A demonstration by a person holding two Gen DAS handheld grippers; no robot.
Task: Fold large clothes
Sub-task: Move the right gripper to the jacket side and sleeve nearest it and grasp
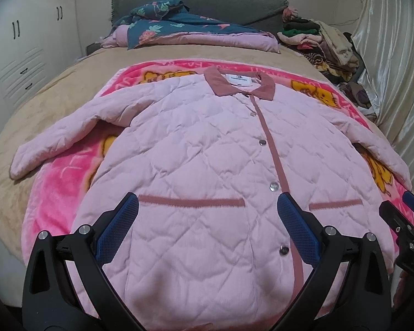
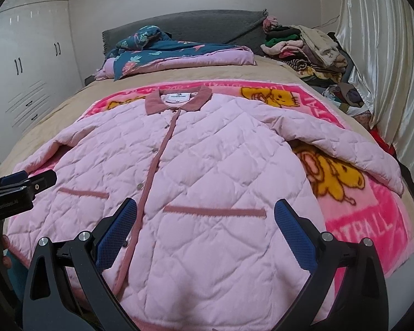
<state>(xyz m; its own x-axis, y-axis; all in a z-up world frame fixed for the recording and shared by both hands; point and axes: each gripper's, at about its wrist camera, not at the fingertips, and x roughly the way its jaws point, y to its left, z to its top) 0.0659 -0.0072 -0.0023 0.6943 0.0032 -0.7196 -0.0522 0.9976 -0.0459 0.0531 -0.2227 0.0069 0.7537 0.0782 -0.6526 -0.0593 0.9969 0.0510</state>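
A pale pink quilted jacket (image 1: 196, 149) with a dusty-rose collar, placket and pocket trims lies flat, front up and buttoned, sleeves spread to both sides. It rests on a bright pink cartoon blanket (image 1: 63, 182) on the bed. My left gripper (image 1: 207, 207) is open and empty above the jacket's lower front. My right gripper (image 2: 205, 212) is open and empty above the jacket (image 2: 207, 160) near its right pocket. The right gripper also shows at the right edge of the left wrist view (image 1: 411, 209). The left gripper shows at the left edge of the right wrist view (image 2: 22, 182).
A beige bedspread (image 1: 41, 104) covers the bed. A folded teal floral and pink quilt (image 1: 185, 30) lies by the grey headboard (image 1: 207, 2). A pile of clothes (image 1: 325, 44) sits at the back right. White wardrobes (image 1: 22, 44) stand on the left, a satin curtain (image 1: 394, 63) on the right.
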